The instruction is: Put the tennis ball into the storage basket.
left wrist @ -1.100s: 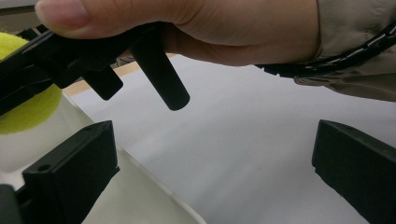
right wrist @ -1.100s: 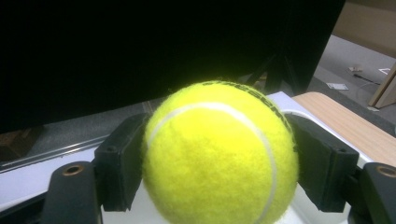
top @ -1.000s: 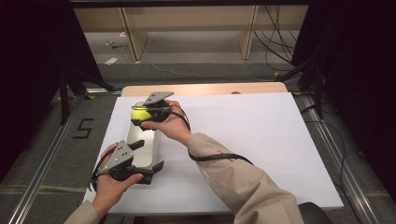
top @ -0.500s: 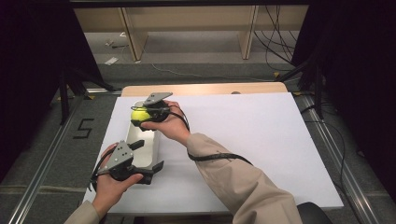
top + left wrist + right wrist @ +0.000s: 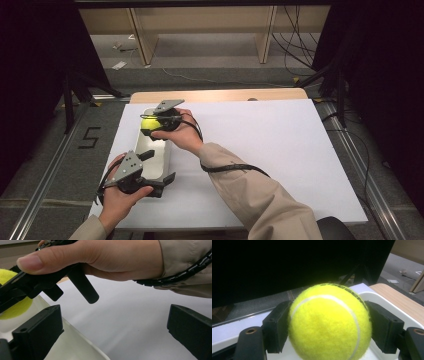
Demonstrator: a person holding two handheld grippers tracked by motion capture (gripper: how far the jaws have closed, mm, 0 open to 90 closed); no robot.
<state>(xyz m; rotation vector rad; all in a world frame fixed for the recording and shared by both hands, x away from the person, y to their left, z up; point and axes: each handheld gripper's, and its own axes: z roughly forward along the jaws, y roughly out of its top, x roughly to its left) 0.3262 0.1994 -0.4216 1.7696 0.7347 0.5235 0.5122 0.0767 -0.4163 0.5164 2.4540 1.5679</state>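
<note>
Nothing has shifted since the earlier frame: right gripper (image 5: 148,123), left of centre, stays clamped on the tennis ball (image 5: 329,323) above the white tray (image 5: 165,160). Left gripper (image 5: 161,167), lower left, stands wide at the tray's near end.

Tennis ball (image 5: 329,325): fluorescent yellow, white curved seam, black print along top edge. My right gripper (image 5: 150,123): black fingers (image 5: 277,327), grey top plate. My left gripper (image 5: 159,167): black, grey top plate. Tray (image 5: 162,167): white. Table (image 5: 280,145): white sheet, light wood strip at far edge. My sleeve (image 5: 260,200): beige.
</note>
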